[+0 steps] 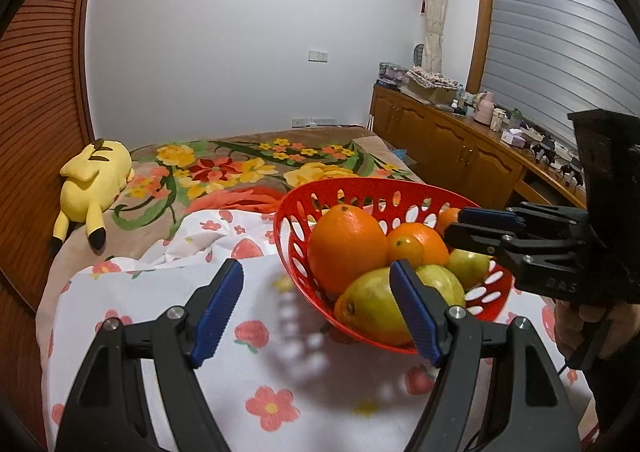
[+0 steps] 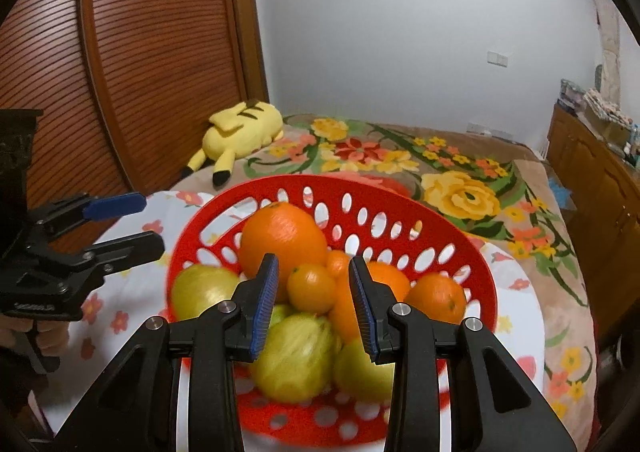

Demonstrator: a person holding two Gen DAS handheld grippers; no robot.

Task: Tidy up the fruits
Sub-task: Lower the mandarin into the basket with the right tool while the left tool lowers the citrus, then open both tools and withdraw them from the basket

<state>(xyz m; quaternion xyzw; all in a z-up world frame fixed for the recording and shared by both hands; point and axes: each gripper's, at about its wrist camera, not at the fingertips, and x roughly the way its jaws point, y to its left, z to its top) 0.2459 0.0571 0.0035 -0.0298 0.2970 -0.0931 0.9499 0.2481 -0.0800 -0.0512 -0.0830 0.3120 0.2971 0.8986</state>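
Bed (image 1: 240, 156) with a flowered blanket fills most of both views. A yellow plush toy (image 1: 96, 180) lies far back, well apart from the work.

A white strawberry-print cloth (image 1: 280, 372) is spread over the near end of the bed. The red slotted basket (image 1: 360, 184) sits on it and looks tipped in the left view; I can't tell if it rests flat.

All the fruit I can see is already in the basket. A large orange (image 1: 344, 248) is at the top of the heap, greenish-yellow fruits (image 1: 372, 308) are along the near side, and a small orange (image 2: 310, 288) is in the middle. No loose fruit shows on the cloth, so I judge the sorting near done.

Left tool (image 1: 318, 268): spread wide and empty, just beside the basket's near rim.

Right tool (image 2: 314, 264): fingers drawn close with a slim gap, nothing pinched, hovering over the heap.

Risks as I judge them:
- The bedding is soft, so a nudge from either tool on the rim could rock or tip the basket.
- The heap is tall and the fruit is round. A knock to the large orange could send it over the rim and across the cloth.
- The fruit is blurred in the right view, so any close approach there would be poorly judged.
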